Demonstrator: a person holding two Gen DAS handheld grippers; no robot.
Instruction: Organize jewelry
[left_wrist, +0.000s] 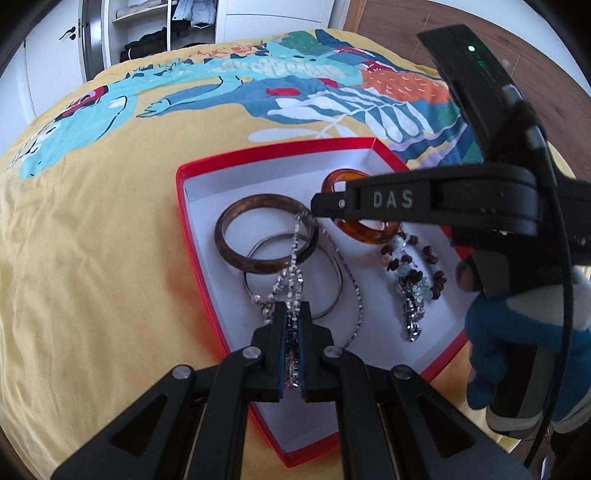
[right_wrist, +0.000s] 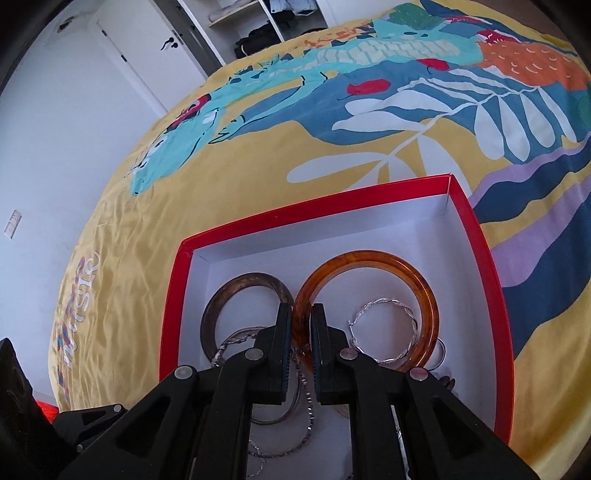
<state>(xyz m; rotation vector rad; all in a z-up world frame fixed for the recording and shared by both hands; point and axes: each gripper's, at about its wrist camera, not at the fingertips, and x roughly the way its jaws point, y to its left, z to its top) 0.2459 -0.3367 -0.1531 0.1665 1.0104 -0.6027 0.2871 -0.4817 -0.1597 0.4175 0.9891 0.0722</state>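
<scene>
Left gripper (left_wrist: 293, 314) clamped on a silver chain (left_wrist: 291, 266) hanging above the red box (right_wrist: 491, 258). Right gripper (right_wrist: 301, 314) closed on the amber bangle (right_wrist: 424, 284), within the box beside the dark brown bangle (right_wrist: 221, 295), on the yellow bedspread (left_wrist: 92, 240)

You've got a bed (right_wrist: 155, 206) under everything — yellow cover (left_wrist: 92, 240), wrinkled, printed with a big teal, blue and orange leaf-and-figure pattern (right_wrist: 424, 99). White lettering (right_wrist: 79, 280) runs along its left edge in your right view. Behind the bed: a white door with a dark handle (right_wrist: 168, 43), an open wardrobe (left_wrist: 147, 33) with shelves and dark folded clothes — and a wall switch (right_wrist: 12, 224) at far left.
</scene>
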